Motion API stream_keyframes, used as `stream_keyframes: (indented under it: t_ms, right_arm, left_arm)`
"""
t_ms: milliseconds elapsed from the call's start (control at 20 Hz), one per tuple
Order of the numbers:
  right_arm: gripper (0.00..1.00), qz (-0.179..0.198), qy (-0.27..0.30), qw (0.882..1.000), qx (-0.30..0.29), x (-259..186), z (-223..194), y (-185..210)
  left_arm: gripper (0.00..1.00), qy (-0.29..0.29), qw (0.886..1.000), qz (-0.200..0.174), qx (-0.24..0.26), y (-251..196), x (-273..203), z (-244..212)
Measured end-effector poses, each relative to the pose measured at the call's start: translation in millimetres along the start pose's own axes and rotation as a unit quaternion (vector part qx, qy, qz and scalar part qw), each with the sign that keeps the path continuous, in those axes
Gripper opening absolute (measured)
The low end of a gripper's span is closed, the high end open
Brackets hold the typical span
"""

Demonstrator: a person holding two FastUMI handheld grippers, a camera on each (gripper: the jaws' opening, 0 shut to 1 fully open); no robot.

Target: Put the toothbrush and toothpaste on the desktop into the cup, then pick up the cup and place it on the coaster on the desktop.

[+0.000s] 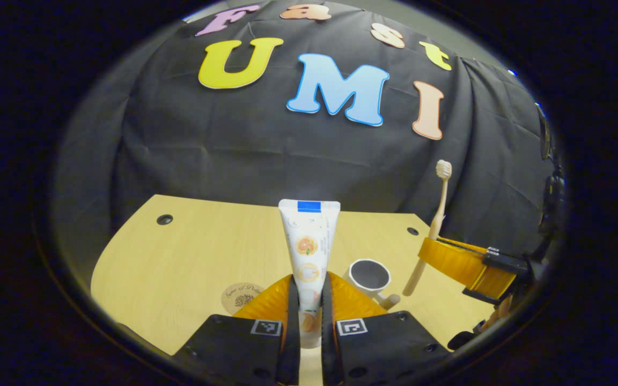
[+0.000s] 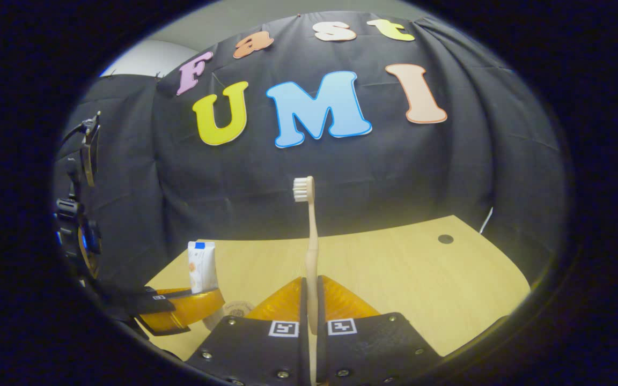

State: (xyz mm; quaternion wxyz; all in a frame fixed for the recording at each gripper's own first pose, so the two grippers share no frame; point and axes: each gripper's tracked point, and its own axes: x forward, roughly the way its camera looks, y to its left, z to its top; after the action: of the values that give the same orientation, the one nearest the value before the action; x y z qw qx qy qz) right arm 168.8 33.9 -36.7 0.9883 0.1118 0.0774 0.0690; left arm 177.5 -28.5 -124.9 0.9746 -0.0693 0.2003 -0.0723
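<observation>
The left gripper (image 1: pixel 309 300) is closed on the toothpaste (image 1: pixel 309 241), both orange fingers pressing the tube near its cap end so that it stands upright, crimped end up, above the surface (image 1: pixel 191 241). The right gripper (image 2: pixel 311 303) is likewise clamped on the toothbrush (image 2: pixel 311 236), gripping the lower handle with the bristles pointing up. In the left gripper view the cup (image 1: pixel 369 276), grey inside with a handle toward the camera, stands empty on the surface just right of the left gripper, and the coaster (image 1: pixel 241 296) lies flat to the left, near the fingers. Judging by this, both of the 2 items are lifted and the step in hand is loading the cup; neither item is in it yet. The next move calls for bringing 1 item over the cup's mouth, lowering it inside and opening the fingers, while keeping the other gripper out of the way, since the cup's opening looks narrow.
</observation>
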Motion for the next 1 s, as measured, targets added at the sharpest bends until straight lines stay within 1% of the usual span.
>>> stream_keyframes:
  t_ms: [50, 150, 200, 250, 350, 550, 750, 1000]
  right_arm:
    - [0.05, 0.000, -0.005, 1.000, -0.008, 9.6, 1.1, -0.1]
    - [0.05, -0.001, -0.013, 1.000, -0.020, 23.6, 3.4, -0.1]
    - [0.00, 0.000, -0.016, 1.000, -0.025, 29.6, 4.3, 0.3]
    - [0.05, 0.001, -0.017, 0.999, -0.029, 37.2, 2.2, 1.3]
    - [0.05, 0.001, -0.015, 0.999, -0.035, 50.0, -4.3, 0.4]
    - [0.05, 0.002, 0.011, 0.999, -0.043, 75.1, -30.0, -2.5]
    - [0.05, -0.004, 0.051, 0.997, -0.060, 93.4, -62.6, -8.3]
    - [0.05, -0.016, 0.097, 0.992, -0.081, 94.0, -92.1, -17.9]
  left_arm:
    - [0.23, -0.006, 1.000, -0.002, -0.001, -1.0, 1.4, 5.5]
    - [0.23, -0.018, 1.000, -0.006, 0.001, -3.9, 5.0, 13.8]
    - [0.23, -0.022, 1.000, -0.007, 0.001, -4.3, 2.3, 16.1]
    - [0.23, -0.028, 1.000, -0.009, 0.000, -3.4, 1.2, 18.6]
    - [0.23, -0.037, 0.999, -0.009, -0.002, -2.1, -0.8, 22.1]
    - [0.23, -0.037, 0.999, -0.006, -0.004, 3.6, 4.7, 30.5]
    - [0.23, -0.026, 1.000, 0.000, -0.017, 10.5, 7.9, 23.2]
    - [0.23, -0.023, 0.999, 0.009, -0.022, 16.2, 9.0, 20.1]
